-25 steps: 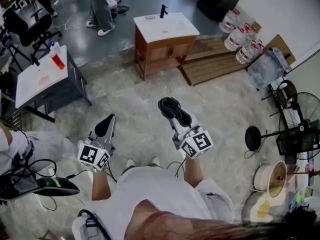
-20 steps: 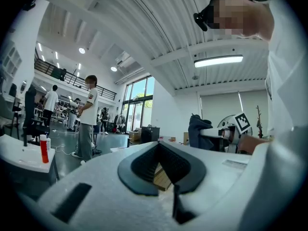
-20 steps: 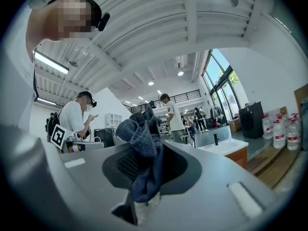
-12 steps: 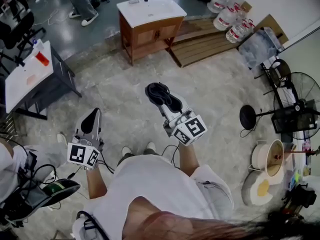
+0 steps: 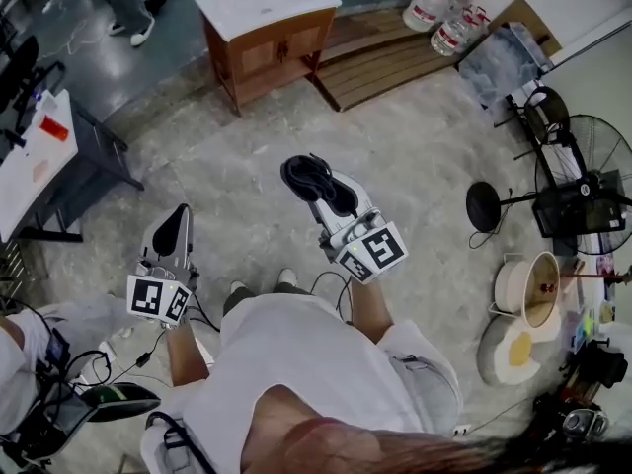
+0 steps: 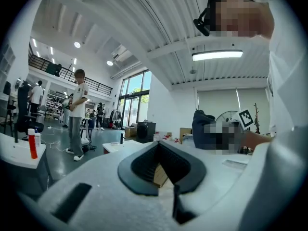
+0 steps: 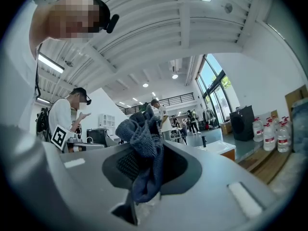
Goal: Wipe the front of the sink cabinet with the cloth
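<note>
The sink cabinet (image 5: pixel 265 52), wooden with a white top and a black tap, stands far ahead across the floor at the top of the head view. My right gripper (image 5: pixel 314 182) points toward it, shut on a dark blue cloth (image 7: pixel 144 150) that bunches up above the jaws and hangs down between them. The cabinet (image 7: pixel 219 149) shows small beyond that cloth. My left gripper (image 5: pixel 175 227) is held lower and to the left, its jaws shut with nothing in them. Its own view has the cabinet's white top (image 6: pixel 118 147) just left of the jaws.
A white table (image 5: pixel 35 156) with a red bottle stands at the left. Wooden pallets (image 5: pixel 380 57) and water jugs (image 5: pixel 439 13) lie right of the cabinet. A fan (image 5: pixel 583 181), a round black stand base (image 5: pixel 484 205) and clutter line the right side. A person (image 5: pixel 123 8) stands at the top left.
The head view has swung, so the sink cabinet now sits higher and further left in it. Both grippers stay in front of the body, the right one still holding the cloth.
</note>
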